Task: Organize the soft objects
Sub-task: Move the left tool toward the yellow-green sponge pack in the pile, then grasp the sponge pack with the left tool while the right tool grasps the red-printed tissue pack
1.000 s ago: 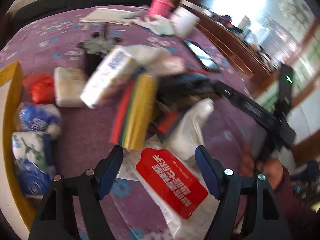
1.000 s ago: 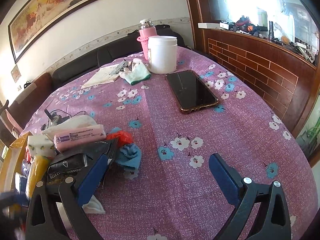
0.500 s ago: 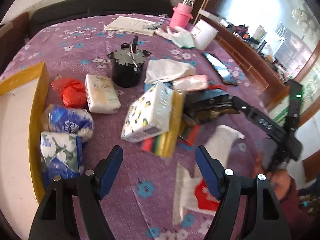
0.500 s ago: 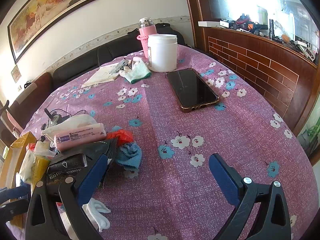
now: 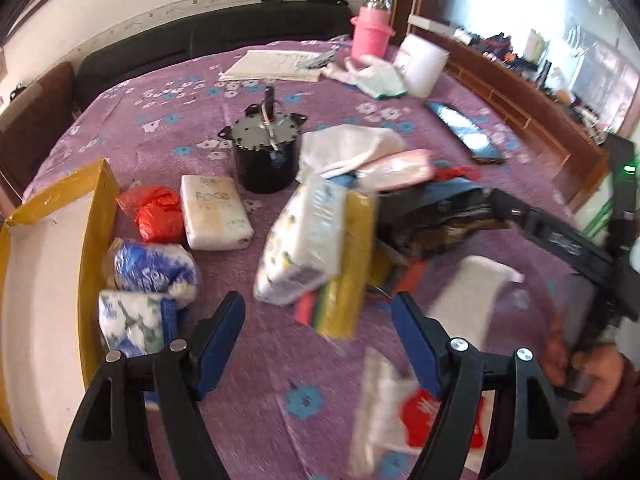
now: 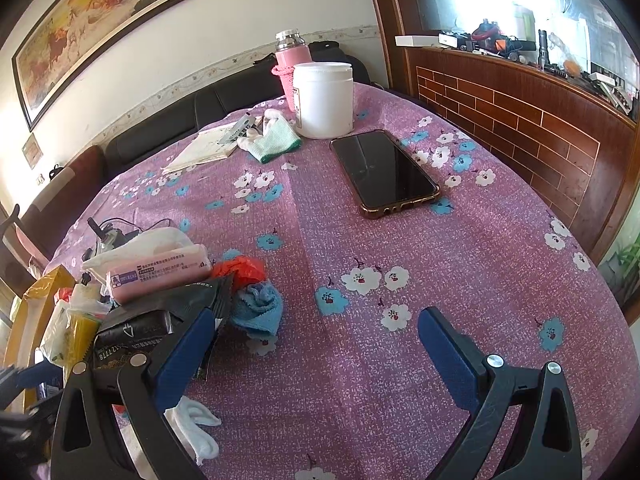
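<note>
Cream tissue pack [image 5: 216,218] reads "Face"; black pouch [image 6: 132,340] shows "127778"

Phone [image 6: 384,172] near white tub [image 6: 323,100]; pink flask [image 6: 291,62] behind; black motor [image 5: 266,152].

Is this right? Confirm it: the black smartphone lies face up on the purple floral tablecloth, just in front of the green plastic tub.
Not quite. The tub is white, not green. The right wrist view shows the black smartphone lying face up on the purple floral tablecloth, just in front of that white plastic tub.
</note>
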A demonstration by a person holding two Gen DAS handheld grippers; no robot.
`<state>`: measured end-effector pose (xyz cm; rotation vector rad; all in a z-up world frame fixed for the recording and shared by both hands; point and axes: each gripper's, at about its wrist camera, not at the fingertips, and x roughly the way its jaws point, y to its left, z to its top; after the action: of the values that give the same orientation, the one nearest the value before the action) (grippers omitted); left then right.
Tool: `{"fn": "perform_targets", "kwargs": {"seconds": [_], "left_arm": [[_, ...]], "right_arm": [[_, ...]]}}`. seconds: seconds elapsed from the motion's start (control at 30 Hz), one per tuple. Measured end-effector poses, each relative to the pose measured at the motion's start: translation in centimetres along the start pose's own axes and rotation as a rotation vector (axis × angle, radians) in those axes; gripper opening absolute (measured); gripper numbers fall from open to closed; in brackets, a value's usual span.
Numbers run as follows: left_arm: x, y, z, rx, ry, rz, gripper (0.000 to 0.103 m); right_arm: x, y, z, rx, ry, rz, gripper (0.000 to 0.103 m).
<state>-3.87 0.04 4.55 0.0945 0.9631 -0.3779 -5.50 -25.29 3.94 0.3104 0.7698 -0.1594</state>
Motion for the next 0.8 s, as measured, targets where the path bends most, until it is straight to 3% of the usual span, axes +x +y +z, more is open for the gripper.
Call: {"fn": "perform_targets", "kwargs": {"seconds": [0.13,0.2,0.23,0.27,0.3,0.5,0.57,0.63,0.73,0.8], "left_arm": [[1.1,-0.2,-0.6,0.005,0.06,-0.043,0.074],[1.9,-0.3,-0.2,0.008,0.078,-0.058,0.062],[2.1,-0.5,0.0,0.011,0.081,-0.072,0.046],[2.5,-0.7,0.4,0.013,0.086,-0.087,0.038],[2.7,-0.7,0.8,0.008,0.086,-0.091,0.037],[3.9,-0.5,2.6,-0.04,0.082,-0.1,0.038],[4.6,-0.5,3.1,-0.045,0.088,-0.083,0.05],[5.1,-0.5,3.4,-0.045,0.084,-0.06,0.055],[5.5,-0.5,3.7,-0.043,0.067,-0.056,0.055],[5.4,-0.2,3.6,-0.055,0.055,-0.064,0.046]], "right_arm": [[0.0,0.0,0.0,0.0,0.0,0.0,0.102],[0.0,0.0,0.0,0.0,0.0,0.0,0.102],[0.0,0.0,0.0,0.0,0.0,-0.001,0.102],[0.0,0.0,0.0,0.001,0.0,-0.002,0.102],[0.0,0.0,0.0,0.002,0.0,-0.003,0.102],[0.1,-0.3,0.0,0.015,0.006,0.0,0.102],[0.1,-0.3,0.0,0.015,0.008,0.001,0.102],[0.1,-0.4,0.0,0.02,0.009,0.001,0.102],[0.2,-0.5,0.0,0.03,0.015,0.001,0.102],[0.3,-0.6,0.0,0.034,0.018,0.002,0.102]]}}
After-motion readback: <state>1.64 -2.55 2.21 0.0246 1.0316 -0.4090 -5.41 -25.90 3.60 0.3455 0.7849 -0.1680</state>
